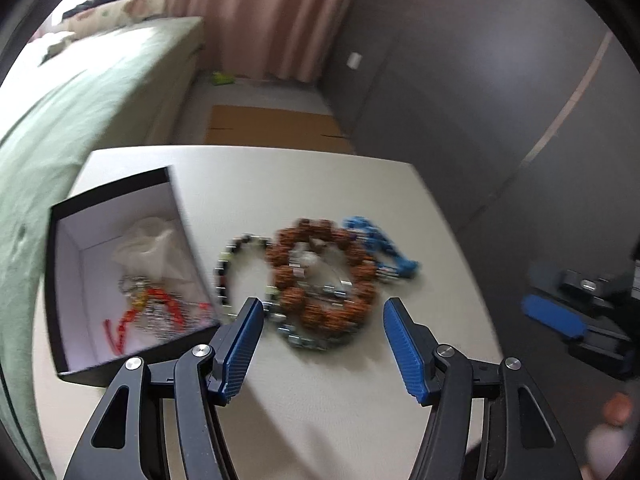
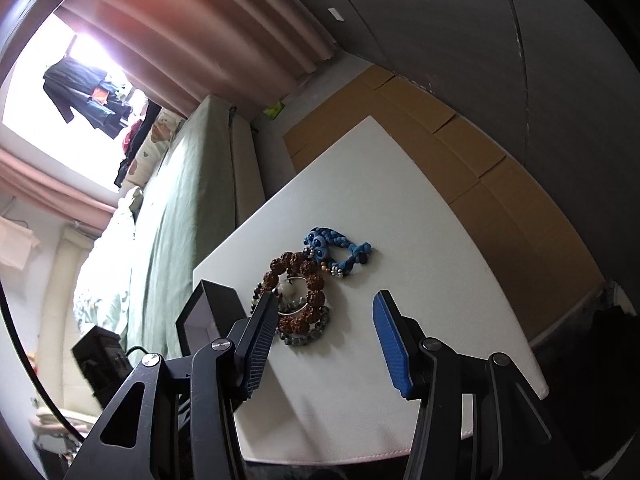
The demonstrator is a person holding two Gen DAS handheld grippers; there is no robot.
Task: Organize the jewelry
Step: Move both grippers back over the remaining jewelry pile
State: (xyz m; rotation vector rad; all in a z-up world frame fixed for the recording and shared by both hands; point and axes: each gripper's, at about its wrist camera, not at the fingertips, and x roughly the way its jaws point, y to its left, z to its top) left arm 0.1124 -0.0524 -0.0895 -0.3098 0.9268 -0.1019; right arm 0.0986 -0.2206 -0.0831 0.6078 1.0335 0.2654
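Observation:
On the white table [image 1: 320, 408] lies a heap of jewelry: a brown beaded bracelet [image 1: 320, 272] over a grey chain [image 1: 308, 342], a dark beaded strand [image 1: 224, 272] to its left and a blue braided piece [image 1: 380, 248] to its right. My left gripper [image 1: 322, 308] hovers open just before the brown bracelet, nothing between its fingers. A black box [image 1: 120, 280] with a white lining stands at the left, holding an orange strand [image 1: 160, 300] and a pale pouch. My right gripper [image 2: 326, 304] stands open above the table, right of the brown bracelet [image 2: 300, 292] and below the blue piece [image 2: 340, 248].
A green-covered bed [image 1: 80, 120] runs along the table's left side. Brown cardboard [image 2: 460, 152] lies on the floor beyond the table, by the grey wall. The other gripper [image 1: 560, 320] shows at the right edge of the left wrist view.

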